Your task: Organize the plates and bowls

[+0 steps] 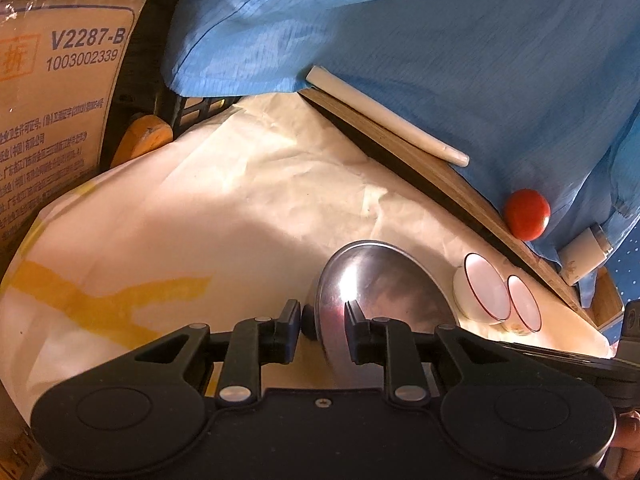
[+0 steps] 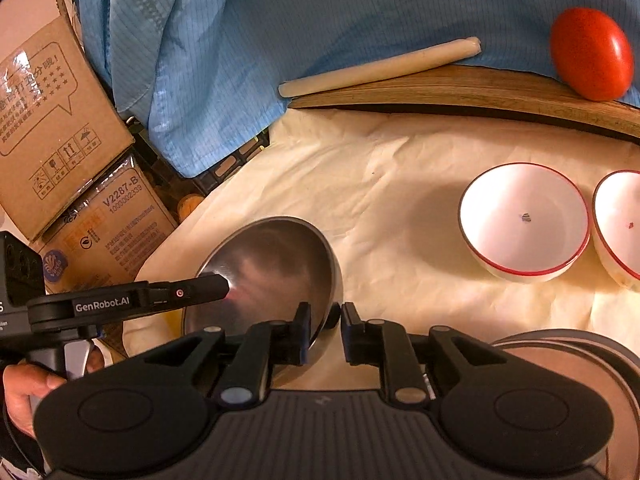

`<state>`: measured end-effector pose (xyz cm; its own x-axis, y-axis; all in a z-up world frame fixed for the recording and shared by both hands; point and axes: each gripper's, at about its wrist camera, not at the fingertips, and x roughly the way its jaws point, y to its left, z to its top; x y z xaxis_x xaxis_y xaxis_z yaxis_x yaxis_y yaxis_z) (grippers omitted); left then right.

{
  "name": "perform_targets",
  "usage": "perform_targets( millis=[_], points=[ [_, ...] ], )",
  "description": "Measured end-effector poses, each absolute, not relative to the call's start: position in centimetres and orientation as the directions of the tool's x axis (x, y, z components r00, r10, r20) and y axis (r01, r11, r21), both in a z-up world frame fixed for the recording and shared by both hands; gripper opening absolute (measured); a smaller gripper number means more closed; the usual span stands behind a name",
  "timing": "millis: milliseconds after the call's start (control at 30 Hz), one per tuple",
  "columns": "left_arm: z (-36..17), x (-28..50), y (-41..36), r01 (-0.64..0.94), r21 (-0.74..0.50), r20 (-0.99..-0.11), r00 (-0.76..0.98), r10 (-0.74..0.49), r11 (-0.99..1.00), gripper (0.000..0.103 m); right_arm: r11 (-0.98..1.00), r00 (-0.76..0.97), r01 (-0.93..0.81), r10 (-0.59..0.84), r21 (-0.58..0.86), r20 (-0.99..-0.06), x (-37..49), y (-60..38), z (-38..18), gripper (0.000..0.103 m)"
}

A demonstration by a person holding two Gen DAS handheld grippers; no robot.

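Note:
A steel bowl (image 1: 380, 292) (image 2: 276, 272) sits tilted on the cream cloth. My left gripper (image 1: 323, 316) straddles its left rim, one finger outside and one inside, pinching it. My right gripper (image 2: 324, 320) pinches the bowl's right rim the same way. The left gripper also shows in the right wrist view (image 2: 216, 286), reaching into the bowl. Two white bowls with red rims (image 2: 524, 220) (image 2: 620, 224) stand side by side to the right, also in the left wrist view (image 1: 486, 286) (image 1: 524, 302). A stack of steel plates (image 2: 560, 352) lies at the lower right.
A wooden board (image 2: 480, 88) with a red tomato (image 2: 592, 52) and a white stick (image 2: 380, 66) lies beyond the cloth (image 2: 400, 184). Blue fabric (image 2: 320, 8) hangs behind. Cardboard boxes (image 2: 60, 140) stand at the left.

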<state>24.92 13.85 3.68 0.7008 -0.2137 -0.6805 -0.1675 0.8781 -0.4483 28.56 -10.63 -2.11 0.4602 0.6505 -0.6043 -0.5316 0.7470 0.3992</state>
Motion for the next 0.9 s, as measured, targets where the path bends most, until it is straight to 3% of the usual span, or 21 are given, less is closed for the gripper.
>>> perform_targets(
  millis=[67, 100, 233, 300, 533, 633, 900],
  points=[
    [3.6, 24.8, 13.9, -0.168, -0.441, -0.678, 0.705, -0.205, 0.882, 0.042, 0.748, 0.474, -0.530, 0.652, 0.400, -0.591, 28.6, -11.1, -1.9, 0.036],
    [3.5, 24.8, 14.0, -0.171, -0.440, -0.680, 0.705, -0.202, 0.882, 0.049, 0.748, 0.481, -0.530, 0.654, 0.401, -0.584, 28.6, -11.4, -1.7, 0.039],
    [3.6, 24.6, 14.2, -0.184, -0.417, -0.678, 0.715, -0.170, 0.890, 0.060, 0.751, 0.512, -0.510, 0.657, 0.419, -0.554, 28.9, -13.4, -0.8, 0.055],
    [4.1, 24.4, 14.3, -0.186, -0.401, -0.664, 0.733, -0.145, 0.897, 0.070, 0.753, 0.531, -0.499, 0.657, 0.430, -0.535, 29.1, -14.6, -0.3, 0.059],
    [6.6, 25.9, 12.3, -0.115, -0.338, -0.604, 0.788, -0.122, 0.934, 0.096, 0.755, 0.602, -0.415, 0.646, 0.508, -0.469, 29.8, -19.1, 1.2, 0.095],
    [7.0, 27.8, 10.3, -0.053, -0.316, -0.603, 0.782, -0.157, 0.947, 0.100, 0.738, 0.603, -0.348, 0.648, 0.578, -0.465, 30.6, -20.9, 1.0, 0.103],
    [6.2, 34.1, 4.8, 0.091, -0.202, -0.682, 0.702, -0.207, 0.975, 0.102, 0.671, 0.599, -0.246, 0.673, 0.699, -0.435, 32.4, -23.8, -1.0, 0.103]
  ],
)
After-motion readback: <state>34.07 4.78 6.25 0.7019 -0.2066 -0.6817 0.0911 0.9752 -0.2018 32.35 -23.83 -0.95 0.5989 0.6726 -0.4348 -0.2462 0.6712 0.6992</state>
